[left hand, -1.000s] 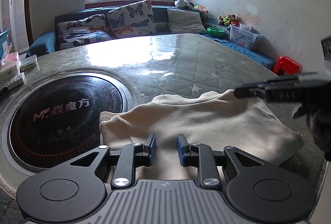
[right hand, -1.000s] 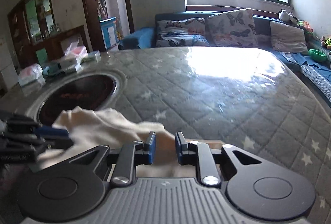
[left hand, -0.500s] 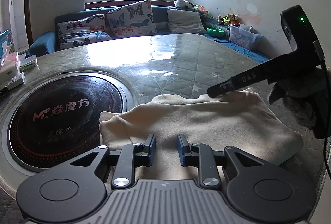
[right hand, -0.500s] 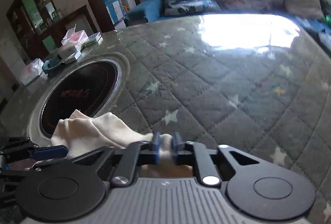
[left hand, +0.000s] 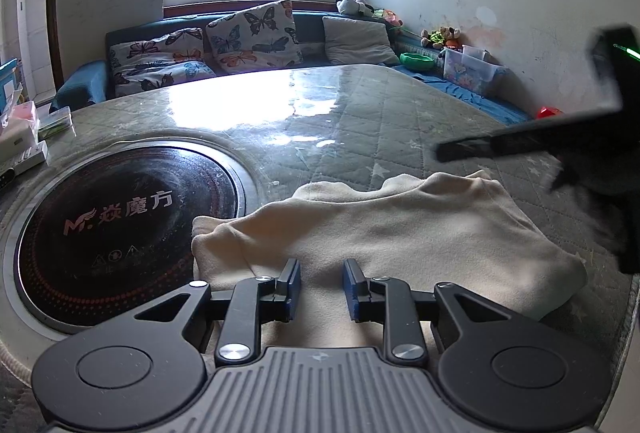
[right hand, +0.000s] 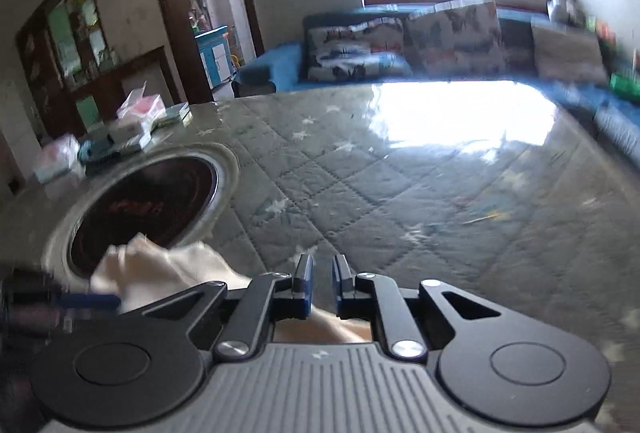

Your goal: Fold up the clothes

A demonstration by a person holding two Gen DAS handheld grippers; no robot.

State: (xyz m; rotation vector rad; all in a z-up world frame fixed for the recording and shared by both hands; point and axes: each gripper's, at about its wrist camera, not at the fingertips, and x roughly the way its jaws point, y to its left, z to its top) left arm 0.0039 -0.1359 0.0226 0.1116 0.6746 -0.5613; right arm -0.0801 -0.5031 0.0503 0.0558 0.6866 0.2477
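The cream garment lies folded on the quilted table cover, one piece only, just right of the round black cooktop set into the table; its left edge touches the cooktop's rim. My left gripper hangs low over the near part of the cloth with its jaws parted and nothing pinched between the blue pads. My right gripper is over the far right corner of the garment; its jaws are opening a little from nearly closed, and the gap between them shows only the table cover, while the cloth lies below and to the left.

At the table's left edge sit a few small boxes and packets, too jumbled for me to count. Beyond the table runs a blue sofa with three butterfly cushions and one plain grey cushion. Along the right wall I see one green bowl and one clear plastic bin, its contents not readable through the patterned side. A few soft toys sit on the ledge beside them.
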